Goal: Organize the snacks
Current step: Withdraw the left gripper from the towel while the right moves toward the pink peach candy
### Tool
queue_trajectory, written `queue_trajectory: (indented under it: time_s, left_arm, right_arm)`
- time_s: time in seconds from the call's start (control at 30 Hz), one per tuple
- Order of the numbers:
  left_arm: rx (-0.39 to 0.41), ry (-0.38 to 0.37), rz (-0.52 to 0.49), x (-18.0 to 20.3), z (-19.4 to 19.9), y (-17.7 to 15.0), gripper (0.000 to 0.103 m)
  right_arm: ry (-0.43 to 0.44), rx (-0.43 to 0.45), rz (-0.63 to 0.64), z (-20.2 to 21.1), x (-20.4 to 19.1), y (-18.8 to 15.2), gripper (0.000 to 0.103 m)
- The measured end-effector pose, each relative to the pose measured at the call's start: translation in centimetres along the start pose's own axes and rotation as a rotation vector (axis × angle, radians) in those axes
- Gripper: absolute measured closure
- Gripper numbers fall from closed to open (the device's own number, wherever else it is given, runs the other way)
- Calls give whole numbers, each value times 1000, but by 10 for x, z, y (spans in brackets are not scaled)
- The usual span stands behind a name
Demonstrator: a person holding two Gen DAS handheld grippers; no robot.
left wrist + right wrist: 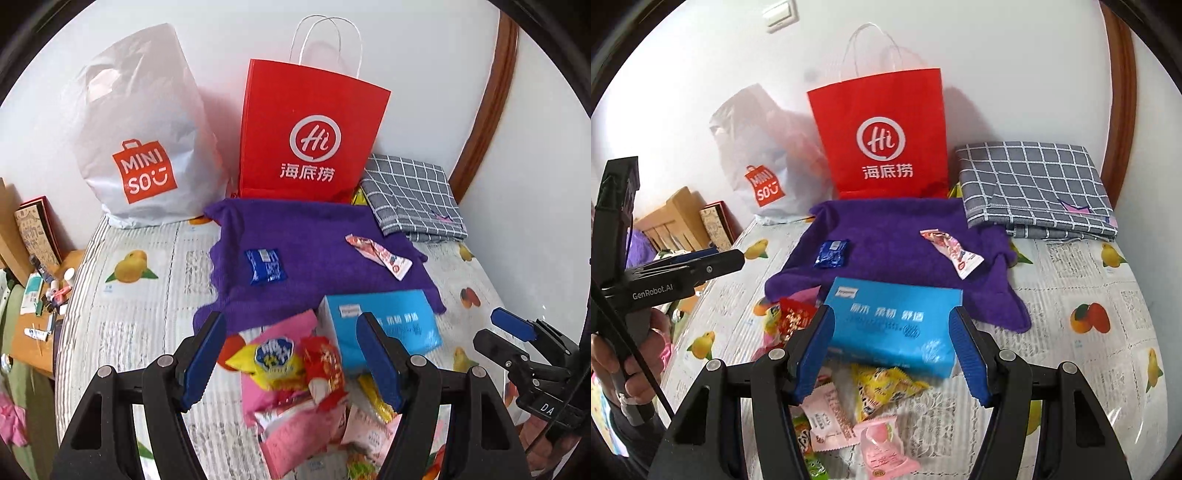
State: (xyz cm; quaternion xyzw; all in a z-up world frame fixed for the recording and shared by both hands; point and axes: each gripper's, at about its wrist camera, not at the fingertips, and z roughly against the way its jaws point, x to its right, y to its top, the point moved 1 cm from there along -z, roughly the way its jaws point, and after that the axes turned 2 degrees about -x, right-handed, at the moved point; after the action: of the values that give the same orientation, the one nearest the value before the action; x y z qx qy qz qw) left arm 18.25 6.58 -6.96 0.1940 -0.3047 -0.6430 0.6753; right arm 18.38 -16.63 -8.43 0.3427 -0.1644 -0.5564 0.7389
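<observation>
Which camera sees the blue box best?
The right wrist view: the blue box lies whole, lettering facing the camera. In the left wrist view the box is partly hidden behind a finger of the left hand-held gripper.

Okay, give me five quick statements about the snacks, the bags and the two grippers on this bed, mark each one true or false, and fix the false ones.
1. Two snack packets lie on the purple towel. True: a blue packet and a long pink-and-white packet.
2. The red paper bag lies flat. False: it stands upright against the wall.
3. The left gripper grips a snack. False: its jaws are open above the snack pile.
4. The blue tissue box overlaps the towel's near edge. True.
5. The right gripper is clamped shut. False: it is open, holding nothing.
</observation>
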Motion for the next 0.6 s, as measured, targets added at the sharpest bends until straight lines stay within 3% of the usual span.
queue_trajectory:
  time_s: [0.6]
  left_arm:
    - [-20, 71, -46, -3, 2, -49, 32]
  right_arm:
    - [26, -57, 79, -13, -26, -60, 43]
